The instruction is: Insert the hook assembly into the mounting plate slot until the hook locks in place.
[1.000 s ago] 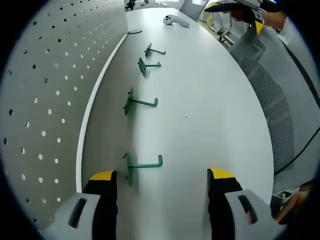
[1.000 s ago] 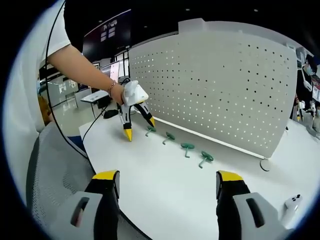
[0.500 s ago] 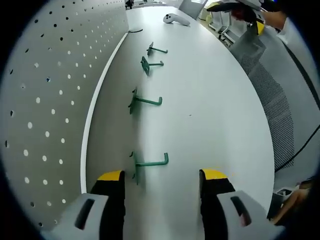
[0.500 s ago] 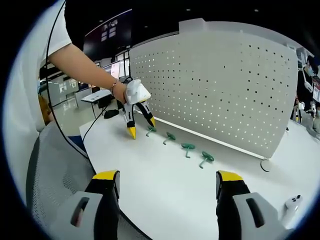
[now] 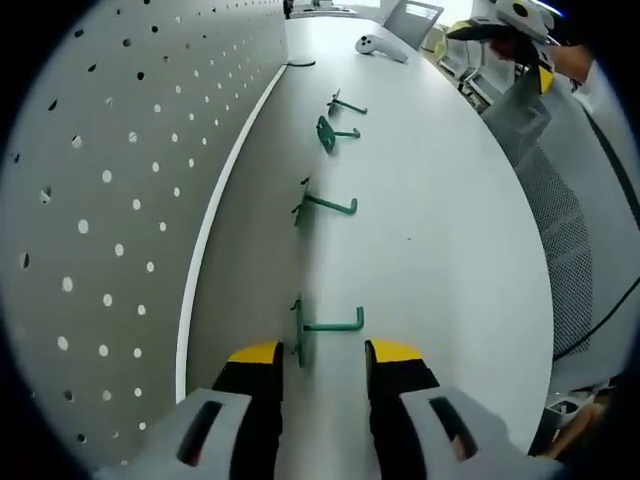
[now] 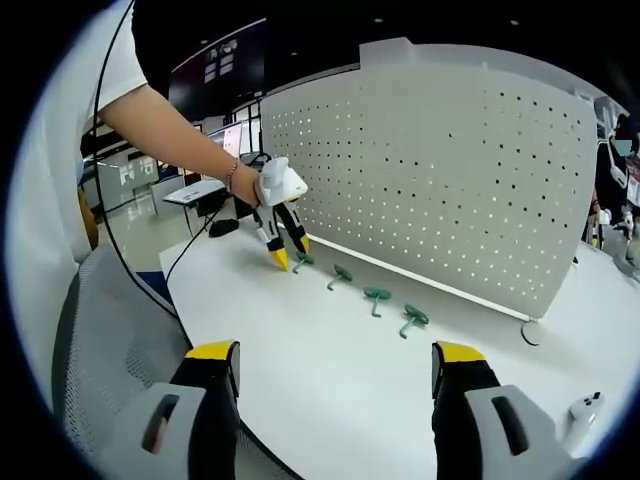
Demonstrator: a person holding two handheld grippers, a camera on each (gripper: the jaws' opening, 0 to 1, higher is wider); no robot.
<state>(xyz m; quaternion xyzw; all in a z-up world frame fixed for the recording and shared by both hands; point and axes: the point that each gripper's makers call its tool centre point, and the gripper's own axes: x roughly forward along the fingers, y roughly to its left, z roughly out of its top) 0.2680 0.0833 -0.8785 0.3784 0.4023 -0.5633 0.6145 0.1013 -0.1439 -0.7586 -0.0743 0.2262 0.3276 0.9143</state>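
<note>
A white tabletop (image 6: 330, 360) carries an upright white pegboard (image 6: 440, 170) along its far edge, its face dotted with rows of round holes. Four green hooks lie in a row on the tabletop just beside the foot of the pegboard, each a flat base with a bent rod. The left hand-held gripper (image 5: 318, 352), held in a person's hand (image 6: 248, 180), points down at the end of the row; its yellow-tipped jaws stand narrowly apart on either side of the nearest hook (image 5: 325, 327), and contact cannot be told. The next hook (image 5: 325, 204), a third hook (image 5: 335, 133) and the farthest hook (image 5: 345, 104) lie untouched. The right hand-held gripper (image 6: 335, 355) hovers well apart from the row, jaws spread wide with nothing between them. A white controller (image 6: 585, 408) rests near the tabletop's edge.
</note>
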